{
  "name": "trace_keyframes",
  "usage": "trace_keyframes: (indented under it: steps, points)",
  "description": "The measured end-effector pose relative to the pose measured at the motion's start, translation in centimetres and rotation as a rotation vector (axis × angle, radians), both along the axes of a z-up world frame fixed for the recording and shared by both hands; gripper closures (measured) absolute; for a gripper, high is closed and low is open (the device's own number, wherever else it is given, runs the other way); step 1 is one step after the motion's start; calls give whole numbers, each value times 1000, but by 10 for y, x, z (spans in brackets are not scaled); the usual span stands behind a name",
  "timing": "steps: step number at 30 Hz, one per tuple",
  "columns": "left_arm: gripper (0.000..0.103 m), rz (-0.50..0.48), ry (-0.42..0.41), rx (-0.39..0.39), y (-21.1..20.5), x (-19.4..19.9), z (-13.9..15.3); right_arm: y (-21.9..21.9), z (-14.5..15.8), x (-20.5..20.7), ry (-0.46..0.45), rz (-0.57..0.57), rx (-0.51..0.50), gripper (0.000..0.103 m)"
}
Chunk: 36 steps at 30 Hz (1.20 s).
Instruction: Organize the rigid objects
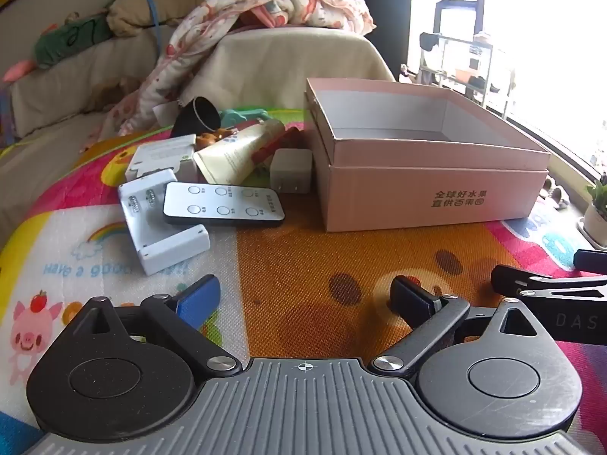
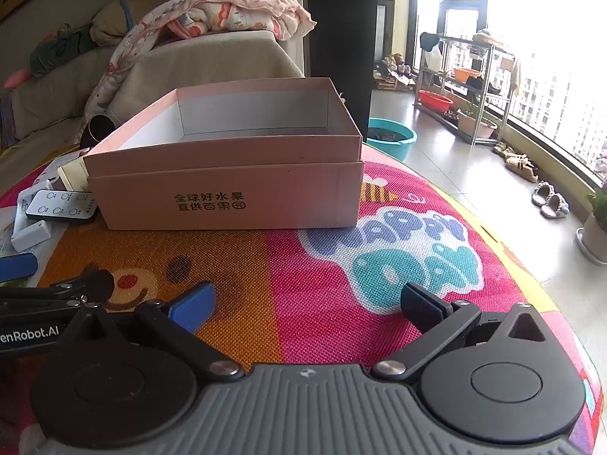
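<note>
An open pink cardboard box stands on the colourful play mat; it also shows in the right wrist view, and its inside looks empty. Left of it lies a pile: a white remote, a white battery charger, a white plug adapter, a cream tube, a white box and a black cup on its side. My left gripper is open and empty, short of the remote. My right gripper is open and empty in front of the box.
A sofa with a blanket stands behind the mat. The play mat's right edge meets a tiled floor with slippers, a teal basin, a potted plant and a metal rack by the window.
</note>
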<state>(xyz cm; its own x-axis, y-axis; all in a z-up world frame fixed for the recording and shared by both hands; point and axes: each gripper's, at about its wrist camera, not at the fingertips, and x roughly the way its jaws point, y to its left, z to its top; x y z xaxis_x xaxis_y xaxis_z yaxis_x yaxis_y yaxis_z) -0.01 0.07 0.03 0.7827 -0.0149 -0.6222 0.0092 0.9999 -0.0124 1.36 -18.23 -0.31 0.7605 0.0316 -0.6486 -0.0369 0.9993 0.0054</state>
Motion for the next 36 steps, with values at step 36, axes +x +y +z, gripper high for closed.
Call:
trace_keyframes:
  steps: [36]
  points:
    - [4, 0, 0, 9, 0, 0, 0, -1, 0, 0, -2, 0, 3, 0]
